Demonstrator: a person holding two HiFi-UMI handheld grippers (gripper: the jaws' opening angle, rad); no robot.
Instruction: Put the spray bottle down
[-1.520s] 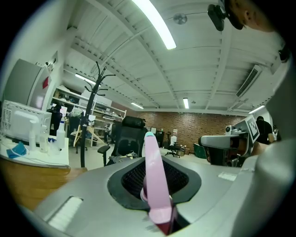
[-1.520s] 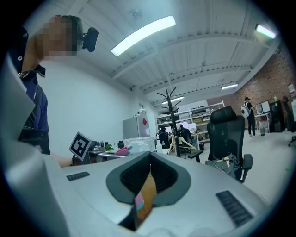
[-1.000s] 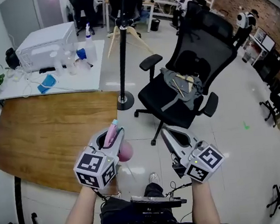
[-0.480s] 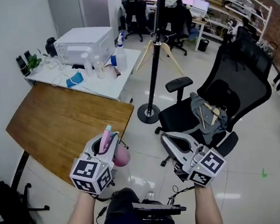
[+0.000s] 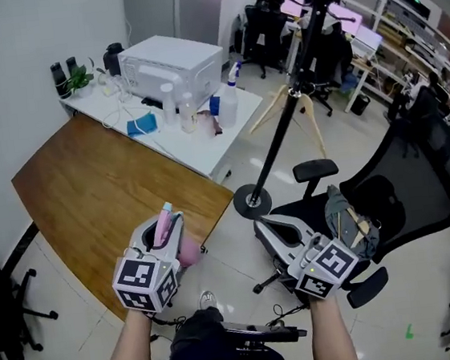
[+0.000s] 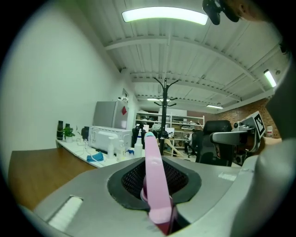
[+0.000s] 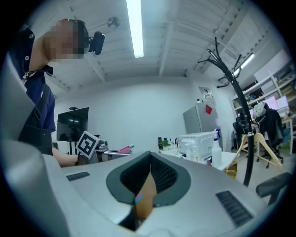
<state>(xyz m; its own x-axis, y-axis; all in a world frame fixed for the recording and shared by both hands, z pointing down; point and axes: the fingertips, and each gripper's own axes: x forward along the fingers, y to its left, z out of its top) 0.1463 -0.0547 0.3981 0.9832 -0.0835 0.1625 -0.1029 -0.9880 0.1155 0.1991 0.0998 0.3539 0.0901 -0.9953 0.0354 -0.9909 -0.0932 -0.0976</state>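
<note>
A broad brown wooden tabletop is filling the left of the head view, and it is probably the place meant for the bottle. Behind it, one white desk is carrying one white boxy printer. One black mesh office chair is standing to the right, beside one black coat-stand pole. Of the two grippers, the left gripper is hovering just off the wooden top's near edge. Its jaws are clamping the one pink plastic spray bottle, nozzle forward, which is touching no surface. The right gripper is idling over the floor with its jaws pressed together. Only a thin tan sliver is showing at the seam, and I cannot tell what it is. A second, white spray bottle is standing on the desk.
</note>
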